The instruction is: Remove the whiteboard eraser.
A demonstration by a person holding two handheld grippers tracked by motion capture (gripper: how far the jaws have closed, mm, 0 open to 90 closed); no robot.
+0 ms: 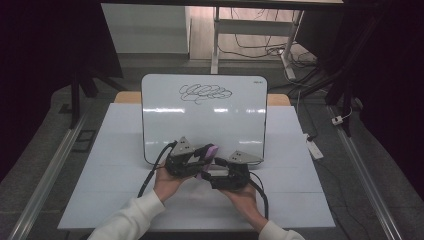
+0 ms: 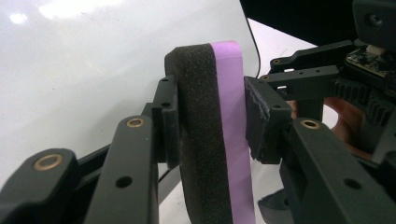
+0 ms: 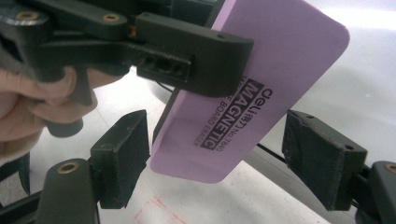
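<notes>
The whiteboard eraser (image 2: 212,135) is a flat block with a black foam layer on one face and a purple backing on the other. The purple face carries printed lettering that includes the word MAGNETIC, readable in the right gripper view (image 3: 243,93). In the high view the eraser (image 1: 209,151) sits at the lower edge of the whiteboard (image 1: 200,120), between my two hands, above the bench (image 1: 125,165).

My left gripper (image 2: 212,116) holds the eraser. Its jaws are closed narrow across the thickness of the block: one pad bears on the black foam side, the other on the purple side. The eraser stands edge-up between them.

My right gripper (image 3: 233,154) is positioned around the free end of the eraser. Its jaws stand wide, one pad on each side of the purple face, and neither pad touches the block. In the right gripper view the left gripper's jaw crosses the upper part of the eraser, with my left hand (image 3: 32,102) behind it.

In the high view, the left gripper (image 1: 187,159) and the right gripper (image 1: 227,172) lie just beside each other at the near edge of the whiteboard. A black scribble (image 1: 205,92) marks the upper part of the whiteboard.
</notes>
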